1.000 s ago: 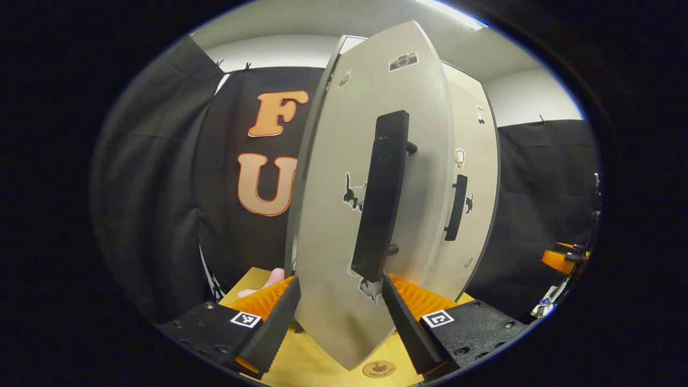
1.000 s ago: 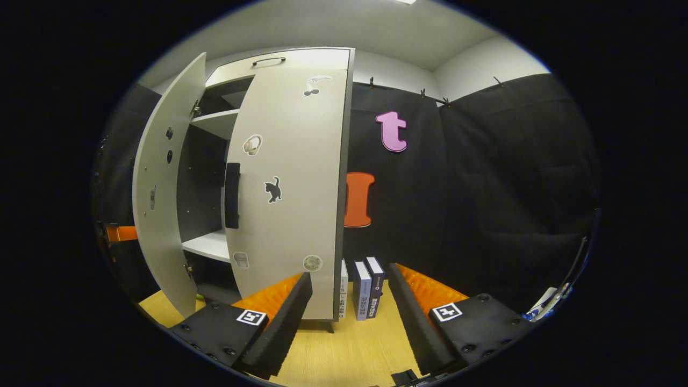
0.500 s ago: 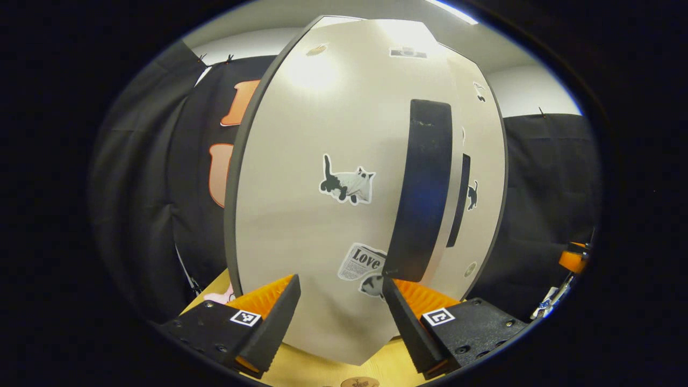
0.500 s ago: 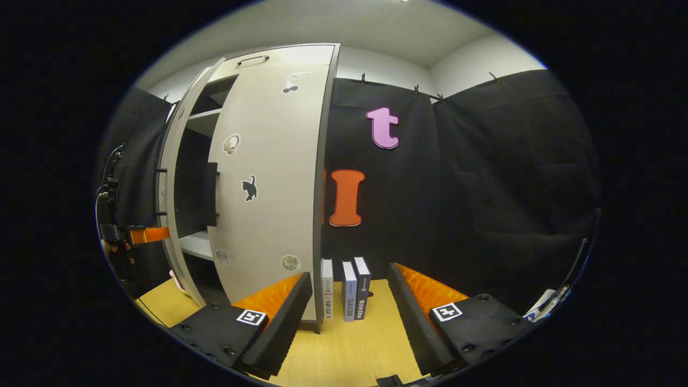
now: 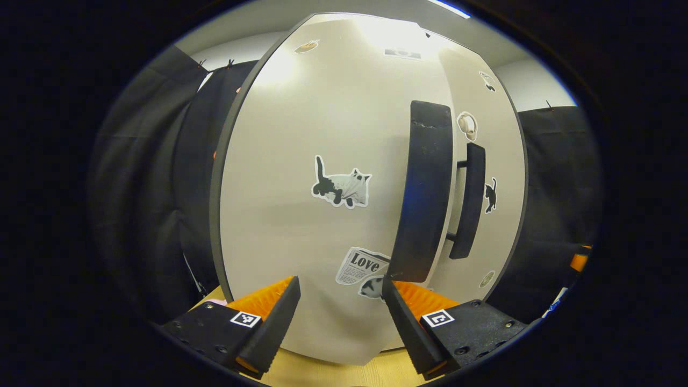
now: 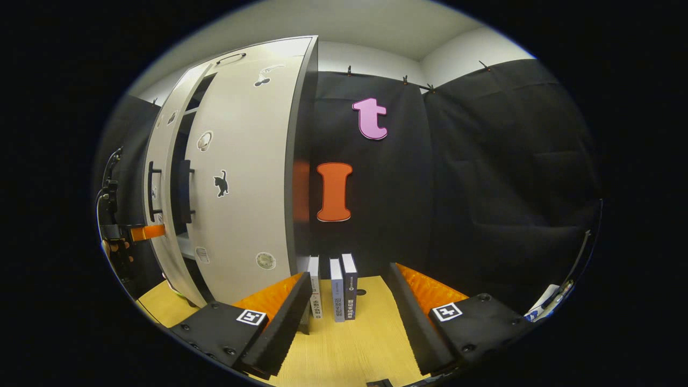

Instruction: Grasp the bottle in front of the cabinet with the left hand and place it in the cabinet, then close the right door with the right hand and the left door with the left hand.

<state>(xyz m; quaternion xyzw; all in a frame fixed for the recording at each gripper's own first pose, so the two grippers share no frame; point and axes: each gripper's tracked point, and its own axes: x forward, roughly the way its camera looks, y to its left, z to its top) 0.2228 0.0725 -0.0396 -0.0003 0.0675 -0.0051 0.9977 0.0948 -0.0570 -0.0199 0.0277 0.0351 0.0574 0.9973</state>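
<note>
Pale grey left cabinet door (image 5: 322,226) nearly shut, narrow gap to right door (image 6: 242,204), bottle hidden inside, left gripper (image 5: 340,317) jaws wide close against the door, right gripper (image 6: 348,317) jaws wide over wooden desk (image 6: 349,349), three upright books (image 6: 336,287) beyond.

Left door (image 5: 301,215) close ahead; books (image 6: 333,287) beside cabinet (image 6: 244,177).
</note>
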